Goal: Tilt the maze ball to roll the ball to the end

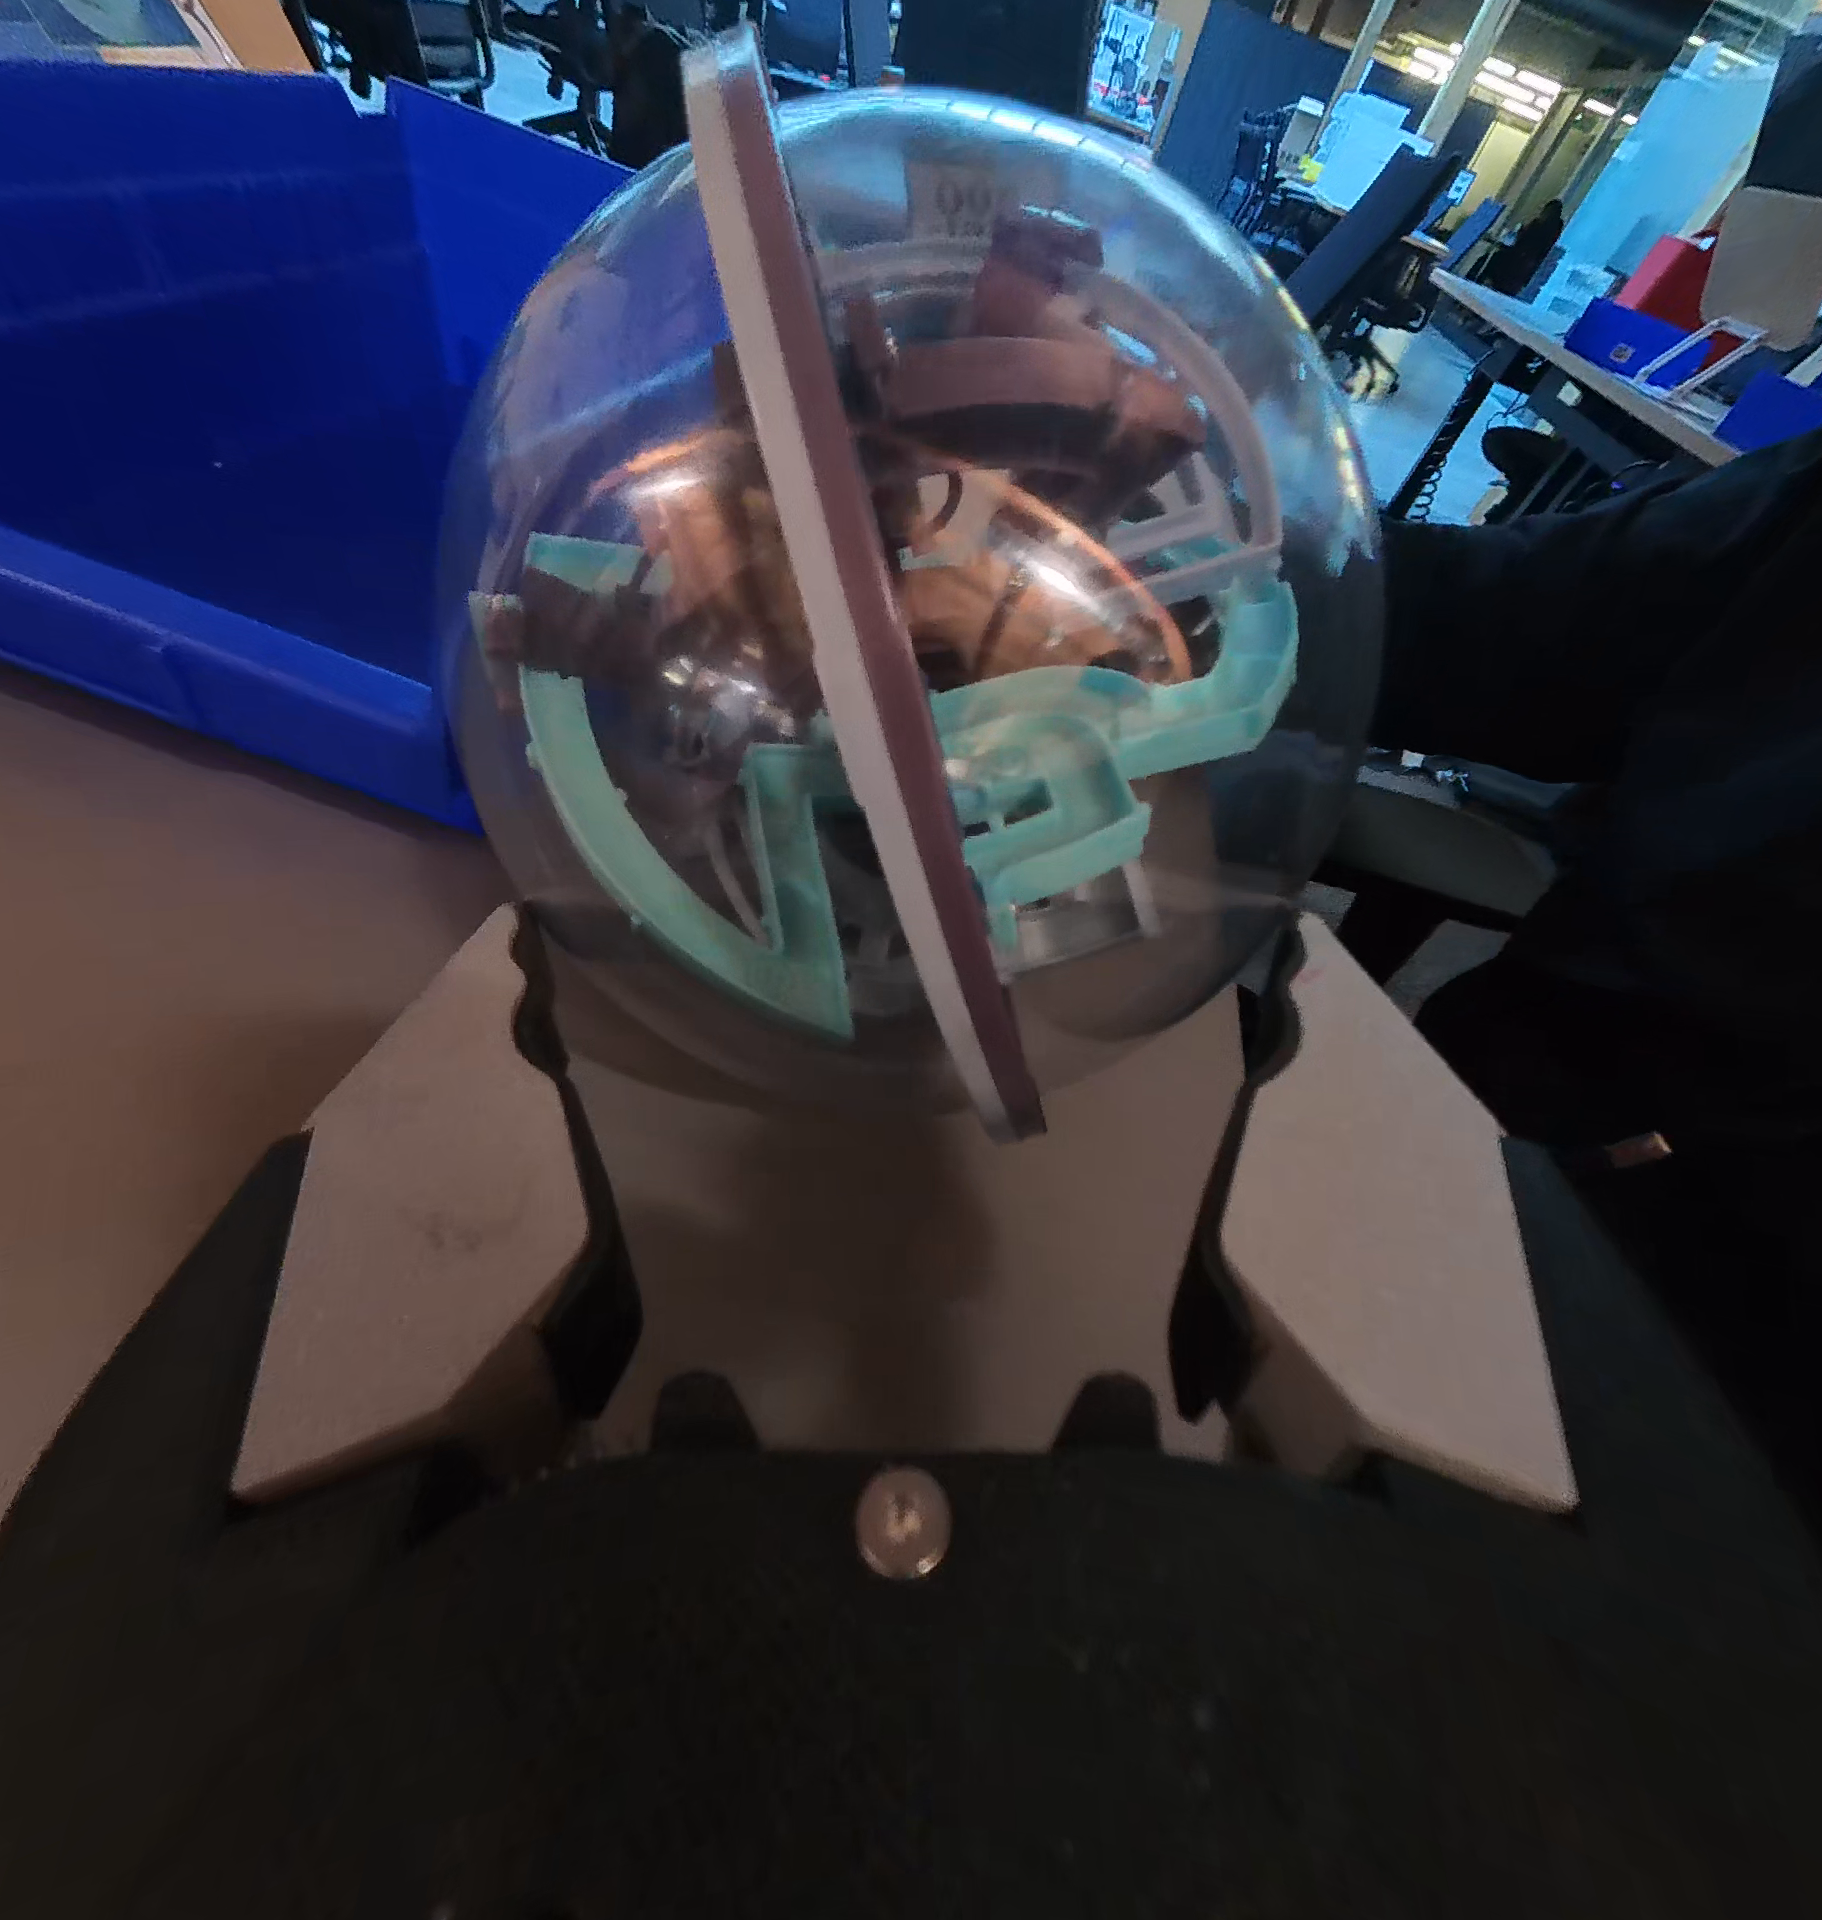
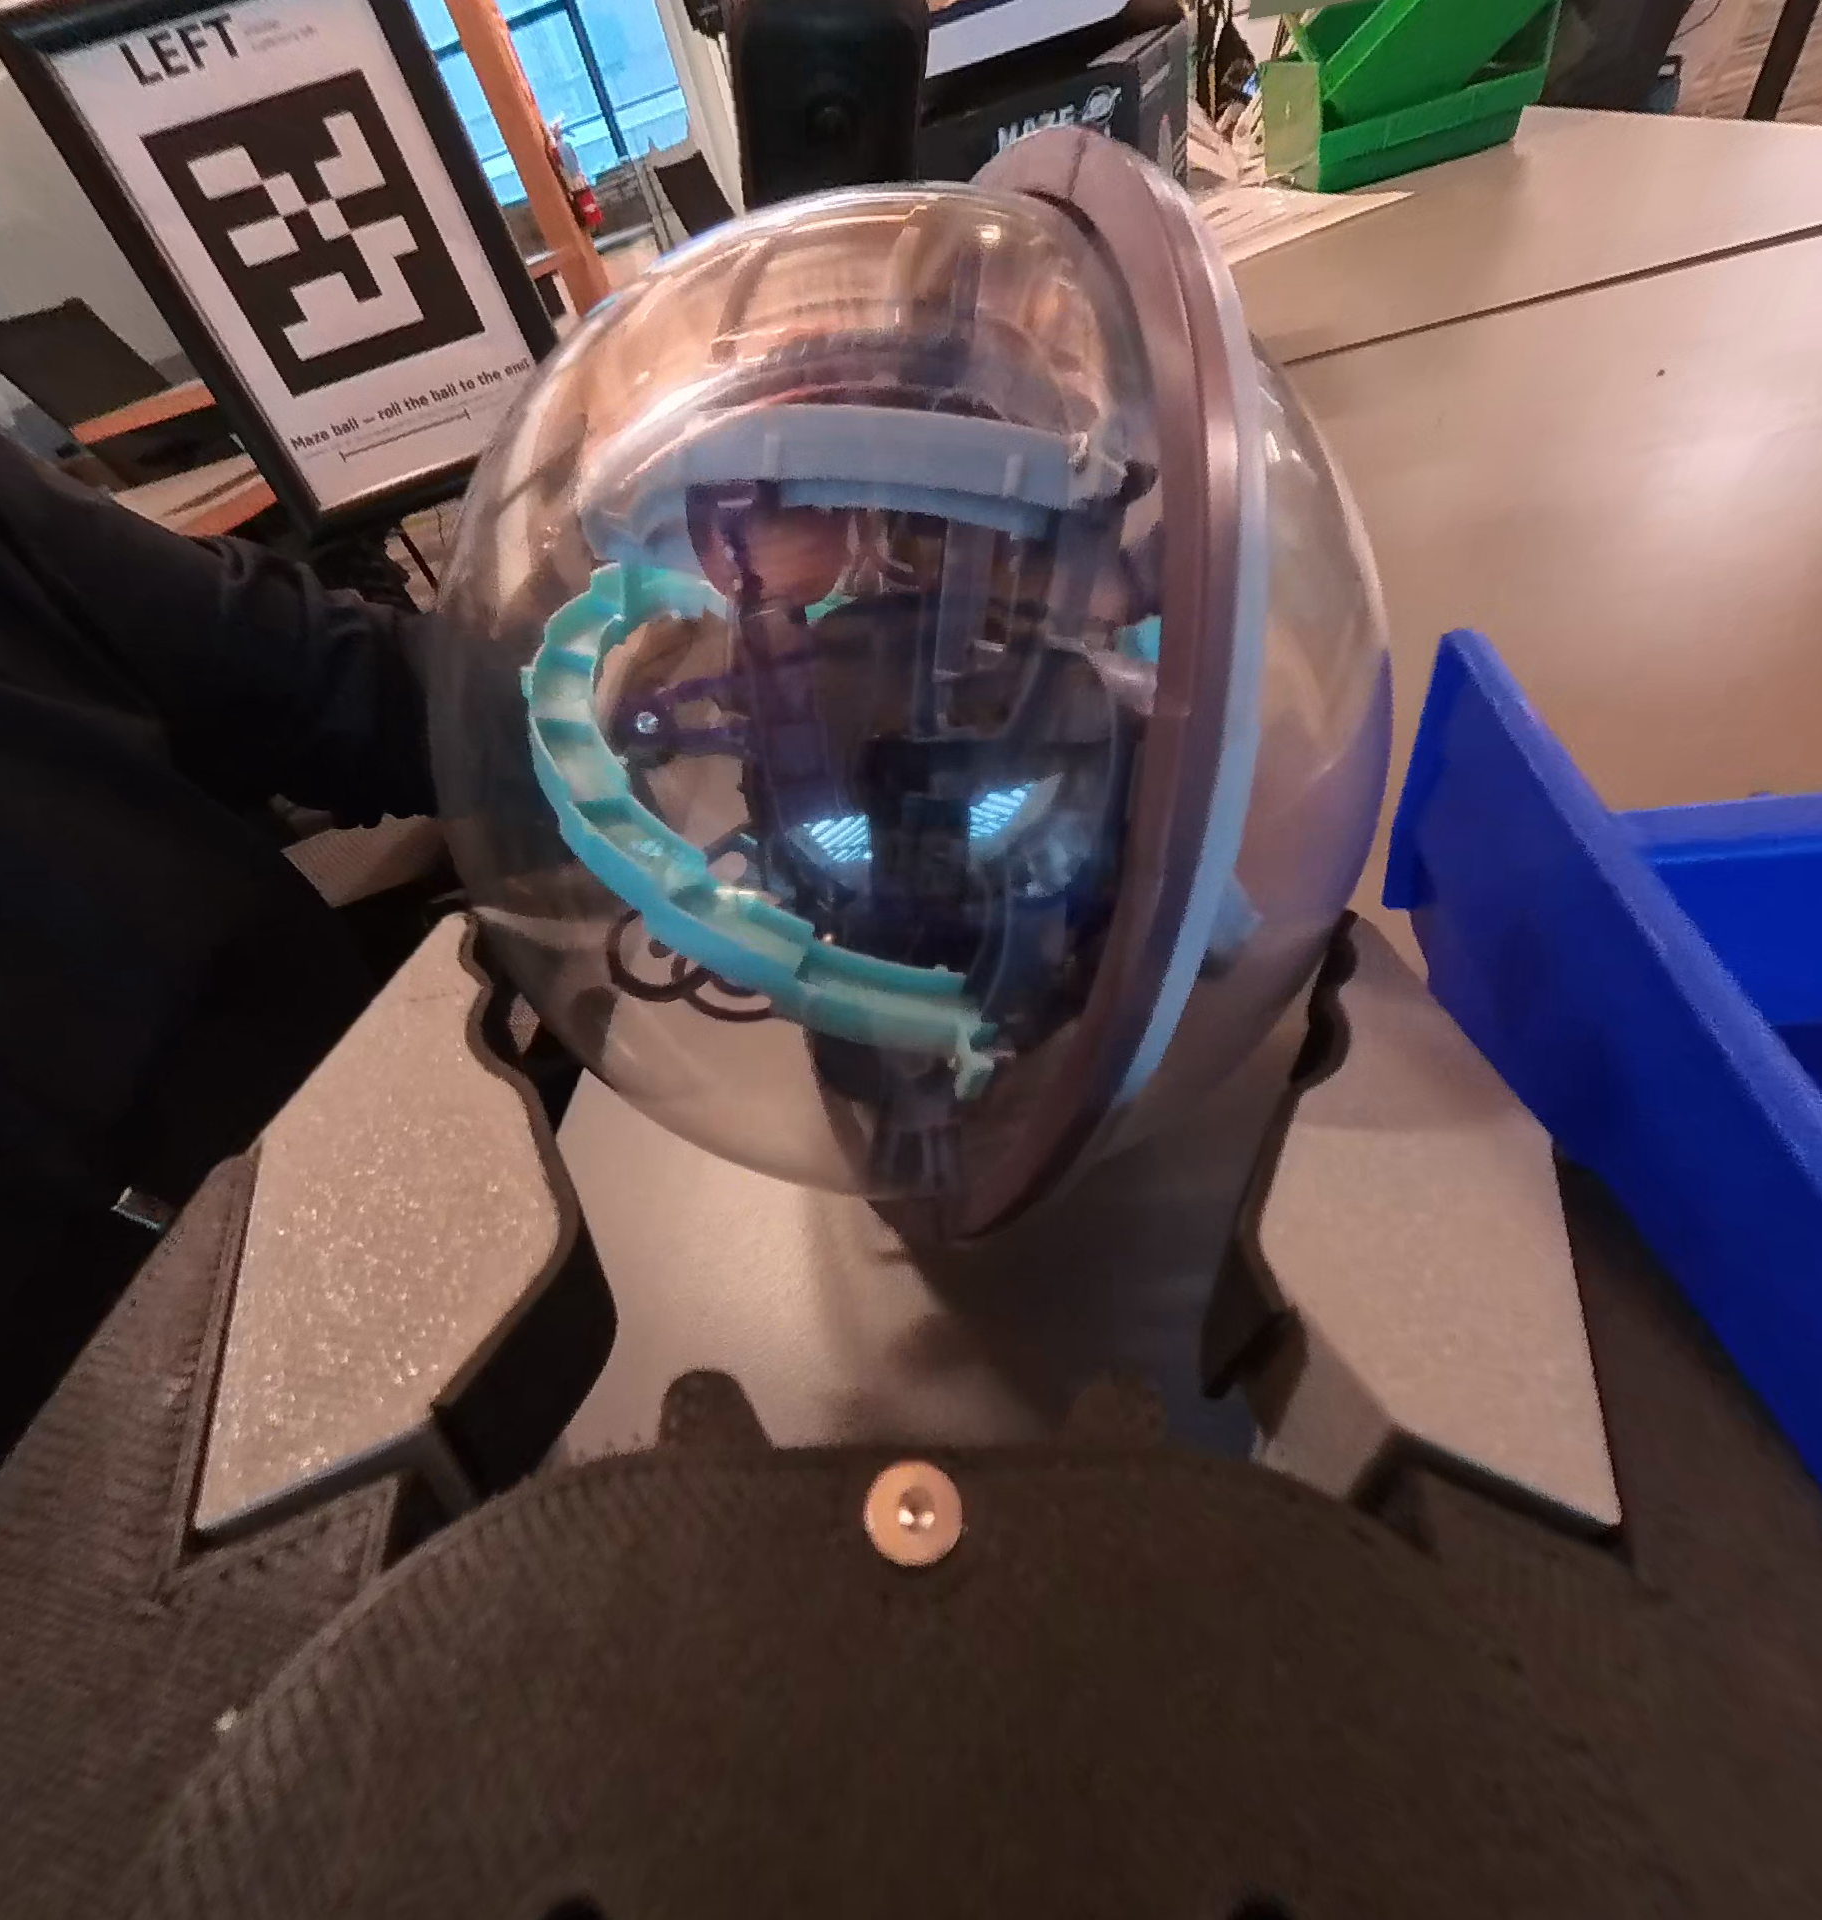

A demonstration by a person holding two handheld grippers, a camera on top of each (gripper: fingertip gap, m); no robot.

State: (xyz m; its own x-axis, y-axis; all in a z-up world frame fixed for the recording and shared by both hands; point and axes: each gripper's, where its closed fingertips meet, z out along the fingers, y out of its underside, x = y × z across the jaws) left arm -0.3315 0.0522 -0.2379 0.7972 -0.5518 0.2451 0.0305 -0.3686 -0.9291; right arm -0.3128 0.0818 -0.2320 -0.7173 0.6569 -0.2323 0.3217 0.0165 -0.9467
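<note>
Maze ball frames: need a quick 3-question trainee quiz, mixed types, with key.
1. True or false: the maze ball lies flat on the table, with both grippers clear of it.
2. Which colour is the bin beside the ball? A) green B) blue C) red
3. Fill in: the curved track near the shell in the right wrist view is ____.

Key: 1 false, it sits between the fingers of the left gripper and of the right gripper; 2 B; 3 teal.
</note>
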